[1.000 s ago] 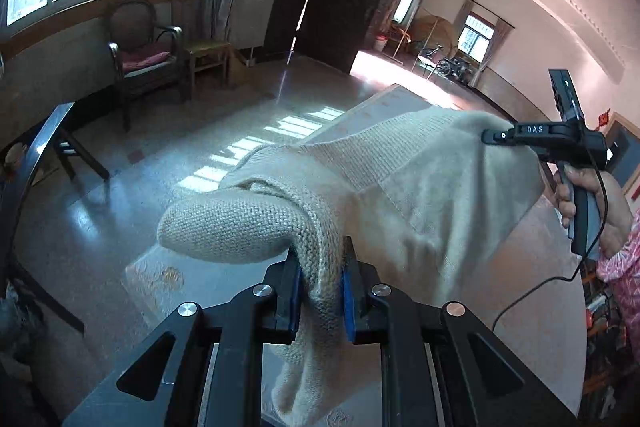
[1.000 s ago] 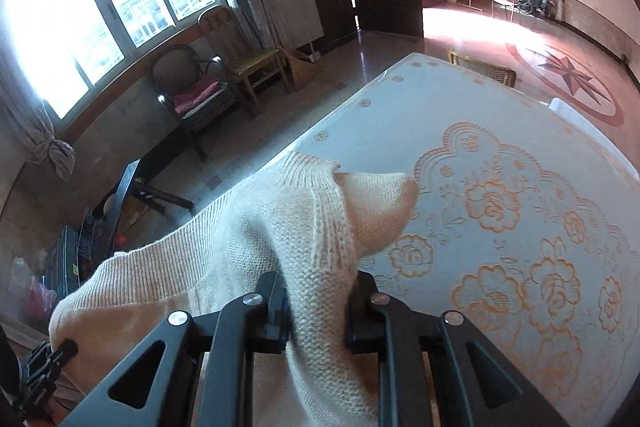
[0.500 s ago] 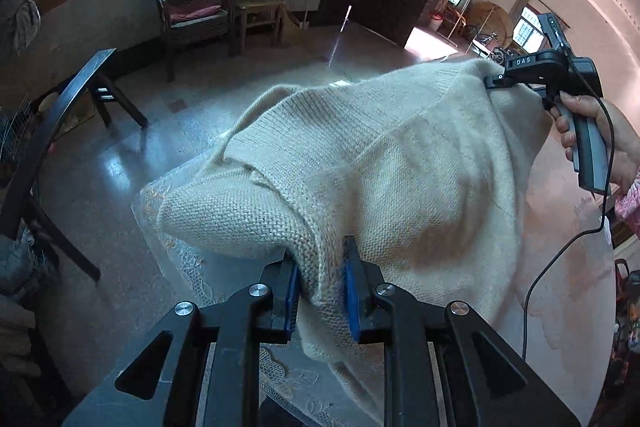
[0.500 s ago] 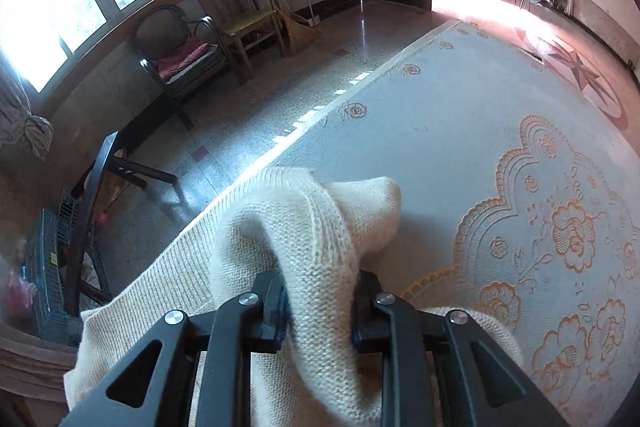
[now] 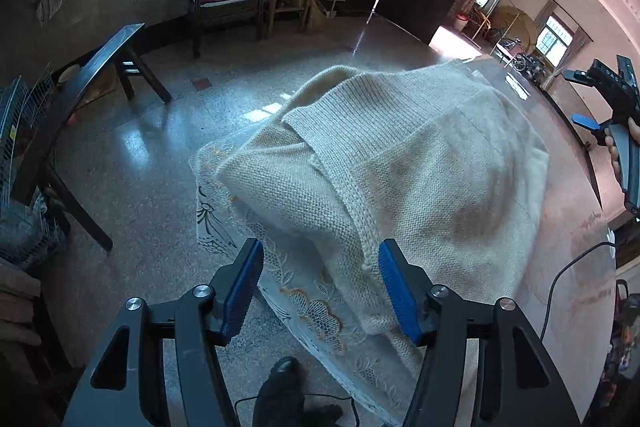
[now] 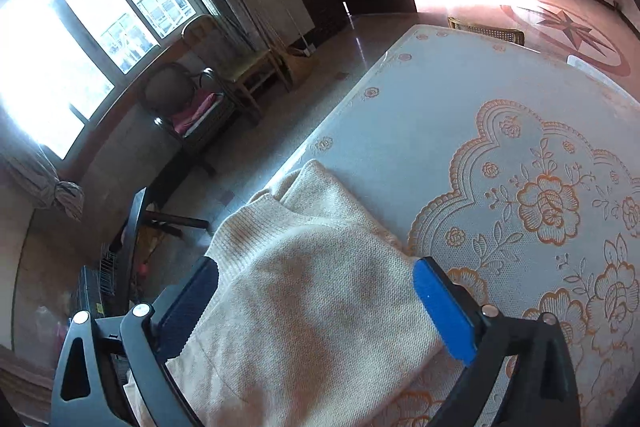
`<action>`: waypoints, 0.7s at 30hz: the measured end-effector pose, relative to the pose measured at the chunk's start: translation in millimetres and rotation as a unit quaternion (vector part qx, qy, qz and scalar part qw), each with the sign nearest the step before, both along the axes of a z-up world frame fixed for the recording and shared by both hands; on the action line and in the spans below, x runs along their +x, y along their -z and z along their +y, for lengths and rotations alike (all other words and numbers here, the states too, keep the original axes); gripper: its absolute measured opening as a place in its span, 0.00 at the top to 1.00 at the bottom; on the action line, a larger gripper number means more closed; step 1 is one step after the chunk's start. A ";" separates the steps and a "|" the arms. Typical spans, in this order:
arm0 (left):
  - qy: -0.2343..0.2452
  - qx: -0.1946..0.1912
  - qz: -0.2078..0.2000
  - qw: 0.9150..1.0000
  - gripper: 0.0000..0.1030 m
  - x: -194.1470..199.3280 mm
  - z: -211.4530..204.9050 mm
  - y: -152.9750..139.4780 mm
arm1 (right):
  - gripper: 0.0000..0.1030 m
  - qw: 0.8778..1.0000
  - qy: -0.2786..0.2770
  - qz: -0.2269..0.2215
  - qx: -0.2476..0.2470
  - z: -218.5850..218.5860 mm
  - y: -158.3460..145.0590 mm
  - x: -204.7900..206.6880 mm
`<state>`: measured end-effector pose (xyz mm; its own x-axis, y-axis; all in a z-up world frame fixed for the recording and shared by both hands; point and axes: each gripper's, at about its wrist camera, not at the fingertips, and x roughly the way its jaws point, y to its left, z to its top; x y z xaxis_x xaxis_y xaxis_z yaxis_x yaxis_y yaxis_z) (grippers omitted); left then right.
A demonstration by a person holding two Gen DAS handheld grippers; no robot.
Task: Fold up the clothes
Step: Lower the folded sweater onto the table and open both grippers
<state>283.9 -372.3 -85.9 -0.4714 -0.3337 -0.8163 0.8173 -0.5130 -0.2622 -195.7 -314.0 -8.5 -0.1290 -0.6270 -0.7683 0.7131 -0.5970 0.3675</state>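
Left wrist view: the sweater (image 5: 404, 163) is lying folded on the table (image 5: 568, 259), near the corner, with part of it draped over the lace cloth (image 5: 312, 299) at the edge. The left gripper (image 5: 320, 283) is being opened; its jaws are standing apart, with the sweater's ribbed hem between them but no pad pressing on it. The right gripper (image 5: 600, 107) is seen at the far side, held in a hand (image 5: 618, 151).

Right wrist view: the right gripper (image 6: 316, 307) is being opened wide as well; the sweater (image 6: 304, 299) is lying between the jaws, unclamped, on the table (image 6: 440, 115).

Risks being judged from here:
- The near hem is overhanging the table edge. With both grips being released, the fold is probably being held by friction only; slipping towards the floor (image 5: 160, 147) is possible.
- The right blue pad (image 5: 398, 291) is sitting just beside the knit. If the gripper is pulled back low, a loop could be snagged and the top layer dragged open.
- The lace cloth is loose at the edge, so it could be caught and tugged with the sweater.
- The top layer is looking bunched near the collar, so the fold could be left uneven.
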 end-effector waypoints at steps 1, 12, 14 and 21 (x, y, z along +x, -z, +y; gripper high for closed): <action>-0.004 -0.007 0.002 1.000 0.40 2.4 0.4 -5.0 | 0.03 1.000 -0.006 0.004 -0.008 9.0 -7.0 8.9; 0.016 -0.084 0.022 0.996 0.35 -27.9 25.4 -64.7 | 0.02 0.992 -0.095 0.067 -0.046 82.3 -36.7 156.7; 0.032 -0.095 0.021 0.995 0.34 -38.4 38.8 -72.3 | 0.02 0.992 -0.104 0.062 -0.048 89.8 -31.1 176.7; 0.039 -0.133 -0.021 0.990 0.27 -66.3 78.6 -93.4 | 0.02 0.994 -0.097 0.039 -0.014 106.8 -11.3 218.1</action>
<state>217.6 -293.7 7.5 -0.4722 -0.5035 -0.7235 0.7794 -0.6220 -0.0758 22.5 -207.2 2.7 -0.0624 -0.6669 -0.7425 0.8403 -0.4365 0.3214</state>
